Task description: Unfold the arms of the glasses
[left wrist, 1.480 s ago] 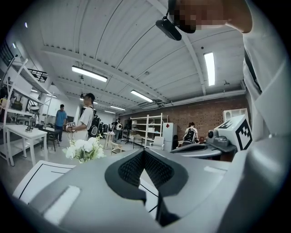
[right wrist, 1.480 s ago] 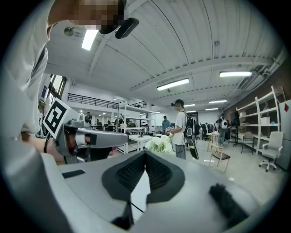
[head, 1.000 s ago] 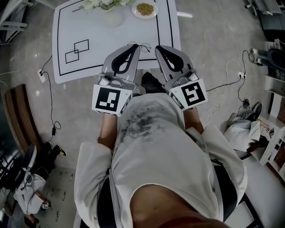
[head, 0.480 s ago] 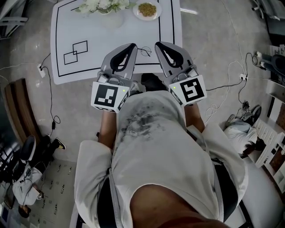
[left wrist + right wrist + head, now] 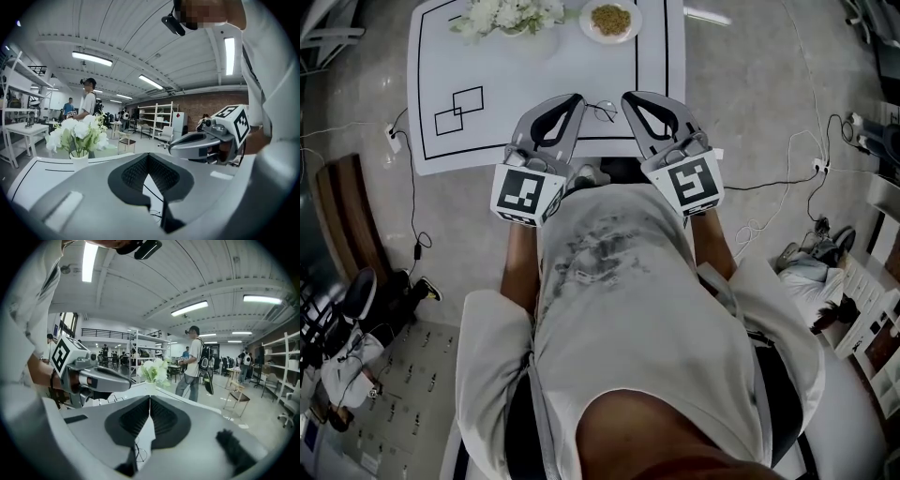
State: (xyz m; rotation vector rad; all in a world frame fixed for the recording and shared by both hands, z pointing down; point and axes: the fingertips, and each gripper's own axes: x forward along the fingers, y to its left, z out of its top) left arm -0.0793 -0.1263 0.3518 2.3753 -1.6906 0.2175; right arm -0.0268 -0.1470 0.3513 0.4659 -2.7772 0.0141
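Currently left hand-held gripper (image 5: 572,98) and right hand-held gripper (image 5: 631,97) both clenched, empty. Glasses (image 5: 602,110) at near edge of tabletop (image 5: 581,66) look wiry, light, fragile; I'd pinch near hinges.

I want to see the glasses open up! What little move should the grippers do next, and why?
Probably open both pairs of jaws and dip toward the glasses. The left gripper and right gripper are shut on nothing and hover on either side of the glasses, which lie untouched on the white table.
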